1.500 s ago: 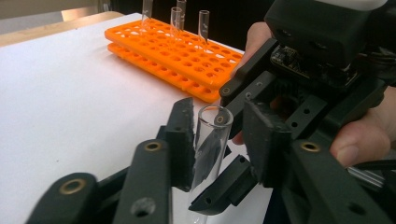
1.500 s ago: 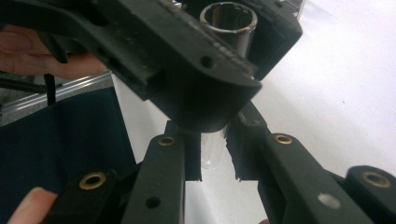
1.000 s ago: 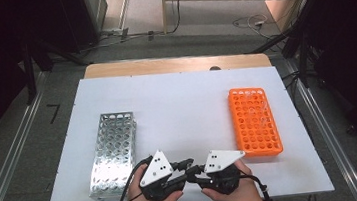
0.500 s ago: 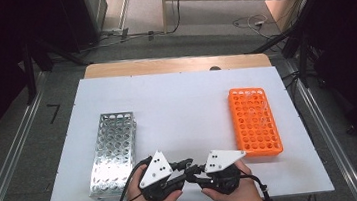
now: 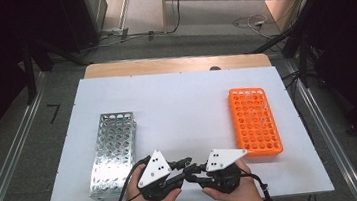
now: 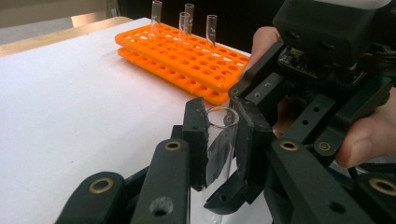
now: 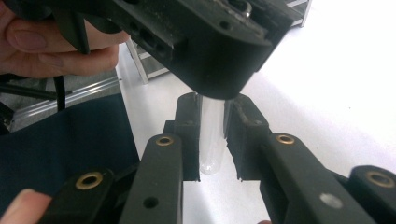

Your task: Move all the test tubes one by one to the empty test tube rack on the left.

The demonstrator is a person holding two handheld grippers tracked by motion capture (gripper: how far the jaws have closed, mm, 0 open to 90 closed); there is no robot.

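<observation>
From the high view the glass test tube (image 6: 218,144) is really hard to make out, it's buried between the two claws down at the near edge of the table (image 5: 187,104), roughly at the middle of that edge, and the grey plates on top cover most of the action. The gripper views sort it out: the left claw (image 6: 223,140) is clamped on the tube, pads pressing both sides, with the open rim of the tube poking up just above the jaws and the lower end cut off by the frame bottom. In the right gripper view the right claw (image 7: 214,135) has its jaws around the same tube, rounded bottom end showing between them, but the top of the tube is hidden behind the other claw's body, and I can't tell for sure whether the pads are actually touching the glass or sitting just beside it. Tube's long axis runs along the jaws in both views, so it spans from one claw to the other; its tilt against the table is hard to judge. Orange rack (image 5: 254,121) sits near the right edge and has a few clear tubes (image 6: 187,18) standing upright at its far end, rest of the holes look empty. Metal rack (image 5: 113,152) near the left edge, can't see anything in it.
</observation>
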